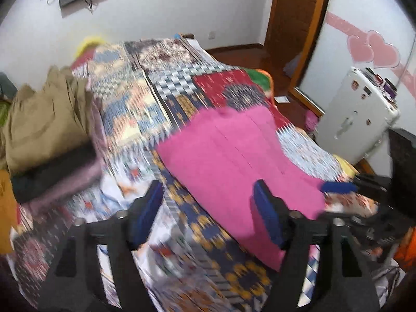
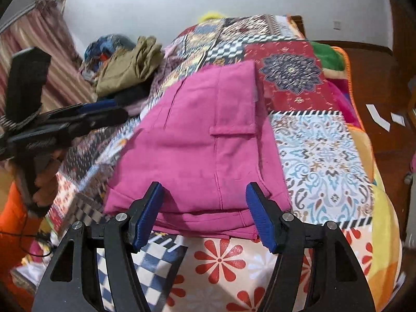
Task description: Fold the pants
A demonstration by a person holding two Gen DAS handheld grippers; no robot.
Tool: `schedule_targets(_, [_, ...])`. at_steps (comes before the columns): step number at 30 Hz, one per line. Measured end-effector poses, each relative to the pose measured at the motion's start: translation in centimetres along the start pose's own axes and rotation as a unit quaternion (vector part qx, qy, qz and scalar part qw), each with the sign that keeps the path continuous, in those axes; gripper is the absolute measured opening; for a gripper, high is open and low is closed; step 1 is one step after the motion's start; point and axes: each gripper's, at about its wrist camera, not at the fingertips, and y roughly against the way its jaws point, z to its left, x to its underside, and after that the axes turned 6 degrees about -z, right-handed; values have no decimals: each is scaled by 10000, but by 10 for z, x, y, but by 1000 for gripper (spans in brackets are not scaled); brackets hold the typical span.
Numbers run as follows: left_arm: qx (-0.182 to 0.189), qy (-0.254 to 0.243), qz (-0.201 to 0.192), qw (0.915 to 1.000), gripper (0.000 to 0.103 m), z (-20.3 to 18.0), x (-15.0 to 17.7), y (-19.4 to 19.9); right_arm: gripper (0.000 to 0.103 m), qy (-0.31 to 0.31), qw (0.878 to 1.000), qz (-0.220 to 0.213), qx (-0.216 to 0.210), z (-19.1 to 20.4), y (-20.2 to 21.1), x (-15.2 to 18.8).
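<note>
The pink pants (image 2: 205, 143) lie folded in a thick rectangle on the patchwork bedspread (image 2: 322, 156). They also show in the left wrist view (image 1: 228, 156), right of centre. My right gripper (image 2: 205, 195) is open and empty, hovering over the near edge of the fold. My left gripper (image 1: 208, 195) is open and empty, above the bedspread (image 1: 145, 109) at the pants' left edge. The left gripper shows at the left of the right wrist view (image 2: 98, 109). The right gripper's blue tip shows in the left wrist view (image 1: 338, 187).
A pile of folded clothes, khaki on top (image 1: 46, 119), sits on the bed's left side, also seen in the right wrist view (image 2: 130, 65). A white case (image 1: 356, 114) stands by the wall at right. A wooden door (image 1: 293, 13) and floor lie beyond the bed.
</note>
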Motion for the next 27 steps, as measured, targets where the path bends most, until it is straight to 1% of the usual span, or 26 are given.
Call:
schedule_targets(1, [-5, -59, -1, 10000, 93, 4, -7, -4, 63, -62, 10000, -42, 57, 0, 5, 1])
schedule_targets(3, [39, -193, 13, 9998, 97, 11, -21, -17, 68, -160, 9996, -14, 222, -1, 11, 4])
schedule_targets(4, [100, -262, 54, 9996, 97, 15, -29, -26, 68, -241, 9993, -22, 279, -2, 14, 6])
schedule_targets(7, [375, -239, 245, 9987, 97, 25, -44, -53, 70, -525, 9981, 15, 308, -4, 17, 14])
schedule_targets(9, [416, -223, 418, 9980, 97, 26, -48, -70, 75, -794, 9964, 16, 300, -7, 18, 18])
schedule_targets(10, [451, -225, 573, 9971, 97, 27, -50, -83, 77, -985, 9949, 68, 219, -9, 16, 22])
schedule_targets(11, [497, -246, 678, 9962, 97, 25, -49, -92, 77, -1072, 9940, 132, 158, -9, 13, 25])
schedule_targets(13, [585, -373, 815, 9943, 97, 20, -46, -106, 77, -1107, 9932, 326, 113, -6, 5, 29])
schedule_targets(16, [534, -486, 876, 9935, 98, 16, -39, -120, 78, -1202, 9917, 461, 8, -4, -1, 34])
schedule_targets(18, [523, -423, 907, 9936, 103, 17, -36, -127, 82, -1285, 9906, 454, -85, -4, -3, 34])
schedule_targets(19, [533, -355, 943, 9935, 103, 19, -35, -131, 85, -1307, 9903, 449, -143, -4, -4, 34])
schedule_targets(21, [632, -120, 1154, 9912, 103, 26, -32, -141, 86, -1346, 9894, 439, -306, -2, -8, 33])
schedule_targets(23, [752, 64, 1393, 9874, 103, 31, -31, -153, 87, -1345, 9894, 440, -323, 1, -14, 32])
schedule_targets(25, [807, 104, 1452, 9861, 103, 33, -30, -156, 88, -1417, 9885, 420, -327, -1, -18, 28])
schedule_targets(26, [801, 48, 1413, 9867, 102, 31, -30, -155, 88, -1491, 9873, 392, -370, -2, -19, 26])
schedule_targets(27, [791, -3, 1371, 9874, 97, 30, -30, -153, 88, -1617, 9852, 351, -437, -5, -19, 25])
